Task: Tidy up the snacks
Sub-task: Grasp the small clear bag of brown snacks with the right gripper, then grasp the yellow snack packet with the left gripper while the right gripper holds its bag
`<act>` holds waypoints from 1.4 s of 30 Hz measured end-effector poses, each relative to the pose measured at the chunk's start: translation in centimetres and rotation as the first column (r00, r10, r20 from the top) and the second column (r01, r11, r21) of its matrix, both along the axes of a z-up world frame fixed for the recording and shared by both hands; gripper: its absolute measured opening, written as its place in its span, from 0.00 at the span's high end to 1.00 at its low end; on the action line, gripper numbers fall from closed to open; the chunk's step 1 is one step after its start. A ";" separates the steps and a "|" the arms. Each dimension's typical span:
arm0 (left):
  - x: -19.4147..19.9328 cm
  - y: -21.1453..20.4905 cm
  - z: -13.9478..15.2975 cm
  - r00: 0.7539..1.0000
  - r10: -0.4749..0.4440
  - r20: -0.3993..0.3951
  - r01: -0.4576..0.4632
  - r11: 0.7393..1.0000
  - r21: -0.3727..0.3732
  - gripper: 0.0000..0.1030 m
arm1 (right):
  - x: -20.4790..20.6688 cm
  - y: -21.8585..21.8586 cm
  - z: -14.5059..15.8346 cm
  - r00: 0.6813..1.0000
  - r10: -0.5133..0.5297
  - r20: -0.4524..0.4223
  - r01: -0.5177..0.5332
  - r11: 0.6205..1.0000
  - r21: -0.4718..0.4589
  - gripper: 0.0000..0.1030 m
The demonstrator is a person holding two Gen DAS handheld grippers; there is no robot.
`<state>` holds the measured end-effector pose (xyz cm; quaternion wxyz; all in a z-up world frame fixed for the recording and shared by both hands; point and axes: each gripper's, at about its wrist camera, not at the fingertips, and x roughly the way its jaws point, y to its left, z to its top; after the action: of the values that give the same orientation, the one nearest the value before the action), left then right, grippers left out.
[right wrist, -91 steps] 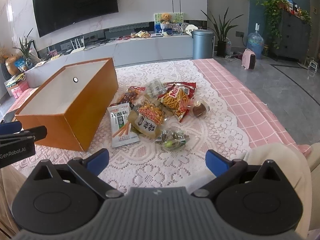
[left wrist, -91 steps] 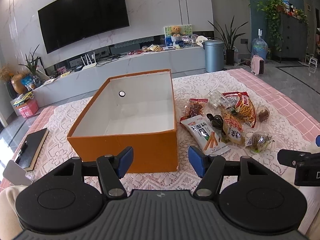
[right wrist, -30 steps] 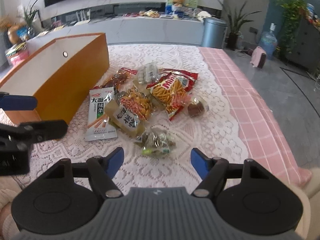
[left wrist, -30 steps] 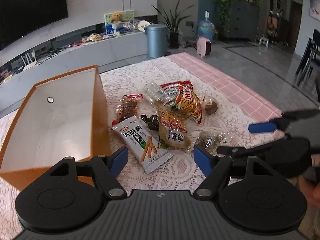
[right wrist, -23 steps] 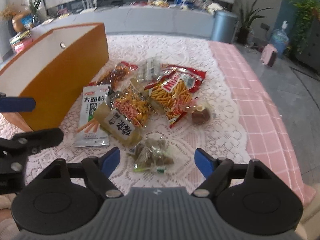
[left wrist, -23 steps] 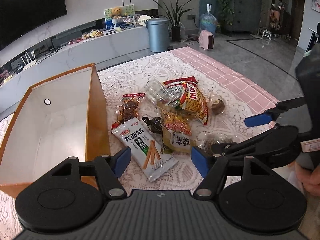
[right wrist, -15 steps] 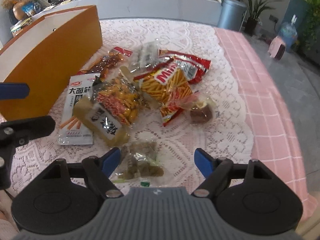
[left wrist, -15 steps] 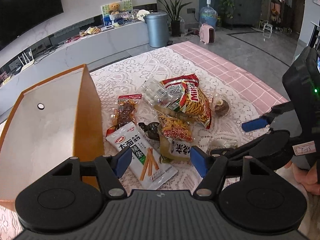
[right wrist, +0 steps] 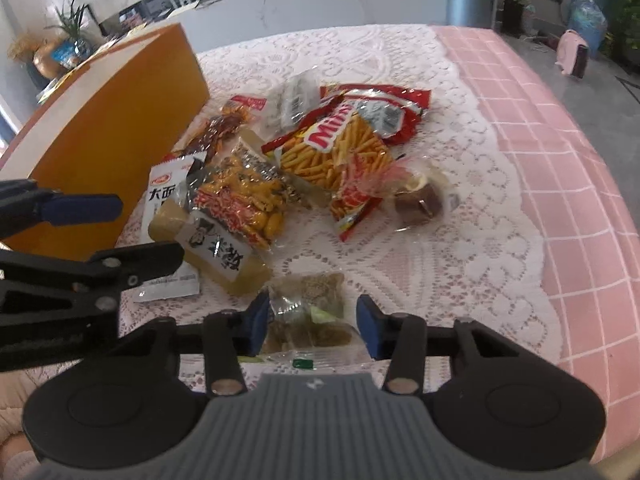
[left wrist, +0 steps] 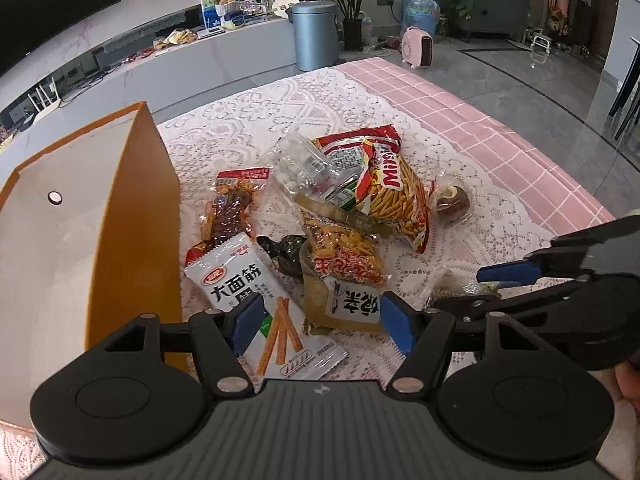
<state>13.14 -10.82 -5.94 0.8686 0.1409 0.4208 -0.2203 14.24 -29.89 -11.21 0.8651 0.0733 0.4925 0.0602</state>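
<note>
Two blue-tipped fingers of our left gripper [left wrist: 322, 322] stand wide apart in the lower middle of the left wrist view, with nothing between them; they hover over the white packet [left wrist: 256, 300] printed with orange sticks and the yellow pouch [left wrist: 344, 280]. The orange box [left wrist: 132, 220] fills the left of the frame, its open white inside showing. The snack pile lies just right of it on the lace cloth [left wrist: 256, 120]: a dark red meat packet [left wrist: 230, 210], a clear bag of white pieces [left wrist: 306, 166], the red bag of fried sticks [left wrist: 394, 188], and a round wrapped cake [left wrist: 452, 200] at the pile's right edge. Our right gripper [left wrist: 472, 288] comes in from the right edge.

In the right wrist view, our right gripper [right wrist: 308, 326] sits at lower centre, fingers apart on either side of a clear bag of brownish-green snacks [right wrist: 310, 316]; we cannot tell whether the pads touch it. The yellow pouch [right wrist: 224, 236] lies just upper left of that bag, the red bag of fried sticks [right wrist: 340, 148] in the middle, the orange box [right wrist: 120, 132] at upper left, and our left gripper [right wrist: 120, 228] crosses the left edge.
</note>
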 end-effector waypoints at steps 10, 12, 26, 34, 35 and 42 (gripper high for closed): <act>1.9 -0.4 -0.5 0.999 0.044 -0.009 -0.045 0.991 -0.123 0.14 | -0.3 -3.3 0.3 0.975 -0.215 0.055 0.209 0.974 0.085 0.57; 2.3 -0.8 -0.8 0.999 0.046 -0.003 -0.046 0.990 -0.134 0.14 | 0.0 -3.4 0.0 0.973 -0.225 0.048 0.220 0.972 0.085 0.57; 3.4 -2.2 -2.8 0.999 -0.007 0.046 0.012 0.994 -0.108 0.39 | 1.2 -3.9 -1.5 0.969 -0.245 0.010 0.242 0.962 0.126 0.57; 2.6 -1.3 -1.1 0.998 -0.056 0.006 0.056 0.960 -0.276 0.44 | 1.4 -3.9 -1.8 0.971 -0.237 -0.004 0.235 0.960 0.151 0.58; 2.7 -1.1 -0.9 0.999 -0.050 -0.014 0.043 0.950 -0.309 0.44 | 1.4 -3.9 -1.8 0.972 -0.237 -0.004 0.234 0.960 0.153 0.58; 4.2 0.5 -1.4 0.977 0.066 -0.203 -0.151 0.887 -0.437 0.44 | 1.3 -4.0 -1.8 0.973 -0.233 -0.004 0.230 0.960 0.157 0.58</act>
<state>17.35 -10.31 -7.31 0.8463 -0.1084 0.4434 -0.2746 15.56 -33.86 -12.99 0.8612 0.1977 0.4681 -0.0023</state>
